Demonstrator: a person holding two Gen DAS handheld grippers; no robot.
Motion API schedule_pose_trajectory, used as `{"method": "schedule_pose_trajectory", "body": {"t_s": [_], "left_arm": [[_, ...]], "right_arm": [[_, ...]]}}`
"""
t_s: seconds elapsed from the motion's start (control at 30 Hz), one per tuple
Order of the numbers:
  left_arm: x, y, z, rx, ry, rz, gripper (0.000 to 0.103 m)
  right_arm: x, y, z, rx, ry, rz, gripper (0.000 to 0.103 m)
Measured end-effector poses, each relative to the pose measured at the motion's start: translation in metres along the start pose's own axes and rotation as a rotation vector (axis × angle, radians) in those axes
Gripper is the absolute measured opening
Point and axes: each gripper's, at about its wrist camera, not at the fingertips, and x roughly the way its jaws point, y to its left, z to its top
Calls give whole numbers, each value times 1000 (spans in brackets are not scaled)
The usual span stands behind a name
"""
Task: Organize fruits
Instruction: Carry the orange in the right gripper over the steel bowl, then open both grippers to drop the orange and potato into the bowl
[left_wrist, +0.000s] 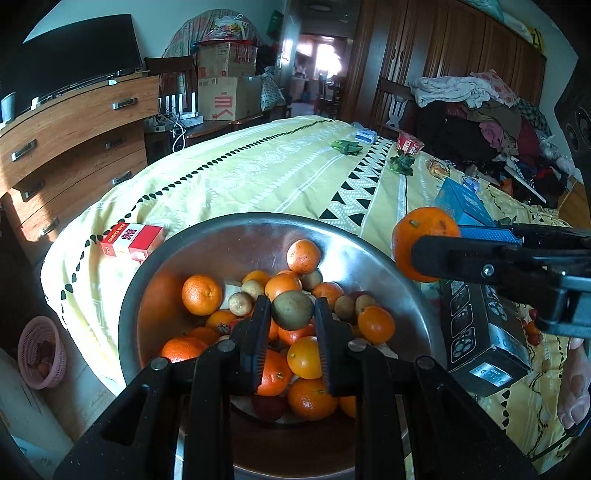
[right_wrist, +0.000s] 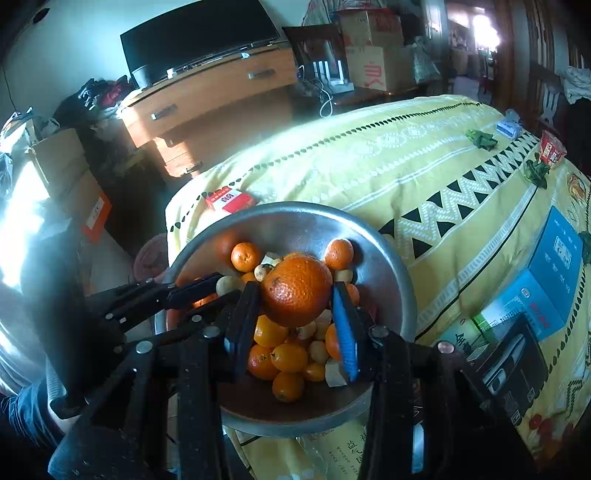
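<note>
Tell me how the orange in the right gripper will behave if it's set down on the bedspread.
The orange is round, so it will probably roll on the bedspread. Its pebbled peel likely gives the right hand-held gripper fair grip. It looks firm and should tolerate the squeeze.
</note>
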Motion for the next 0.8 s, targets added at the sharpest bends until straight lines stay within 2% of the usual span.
{"method": "schedule_pose_trajectory", "body": {"t_s": [0.5, 0.7, 0.8], "left_arm": [[4, 5, -2, -20, 11, 2, 24], [7, 7, -4, -30, 16, 15, 41], [8, 8, -5, -32, 18, 23, 44]], "right_arm": [[19, 5, -1, 20, 36, -3, 41], [24, 3, -3, 41, 49, 9, 41], [23, 6, -3, 37, 43, 11, 41]]}}
